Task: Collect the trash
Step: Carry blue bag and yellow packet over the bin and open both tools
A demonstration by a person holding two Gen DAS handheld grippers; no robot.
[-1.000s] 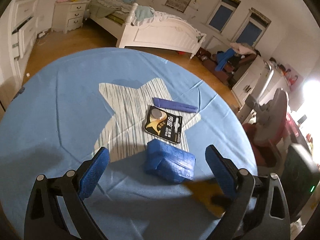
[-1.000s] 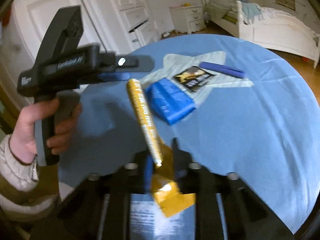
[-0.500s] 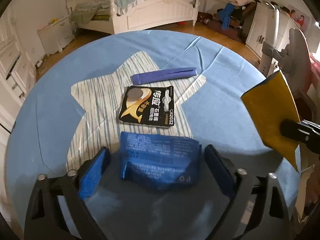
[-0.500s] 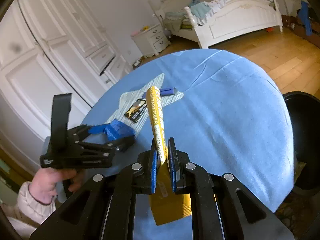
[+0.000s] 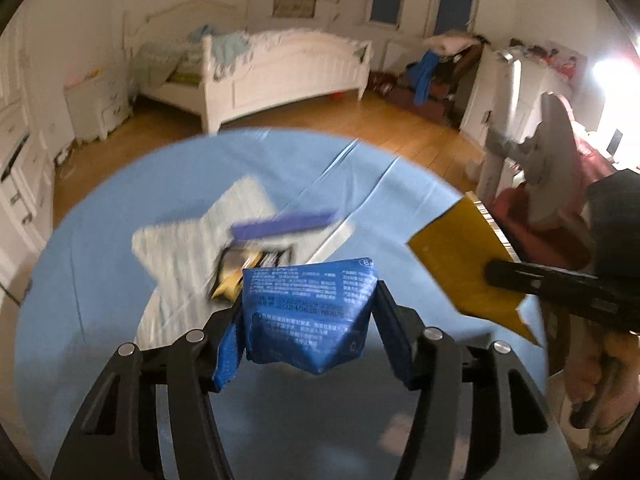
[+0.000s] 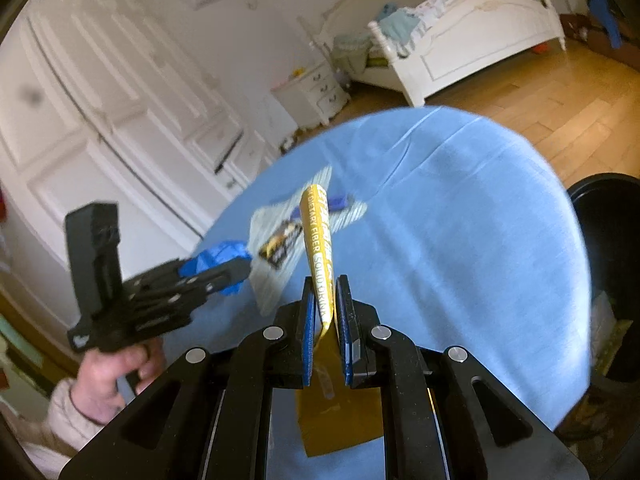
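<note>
My left gripper (image 5: 308, 320) is shut on a crumpled blue packet (image 5: 308, 312) and holds it above the round blue table (image 5: 100, 280). In the right wrist view the left gripper (image 6: 228, 268) holds the blue packet (image 6: 220, 256) at the left. My right gripper (image 6: 325, 312) is shut on a yellow sachet (image 6: 320, 248) that stands up between its pads; the sachet also shows in the left wrist view (image 5: 460, 272). A black battery card (image 5: 248, 264) and a purple strip (image 5: 284, 226) lie on the striped star patch, blurred.
A black bin (image 6: 612, 280) stands by the table's right edge. A white bed (image 5: 280, 76), a nightstand (image 5: 96, 108) and white wardrobes (image 6: 100, 120) are around the room. A high chair (image 5: 548, 160) stands at the right.
My left gripper has closed on the blue packet and lifted it off the table. My right gripper has kept its hold on the yellow sachet and shifted little.
</note>
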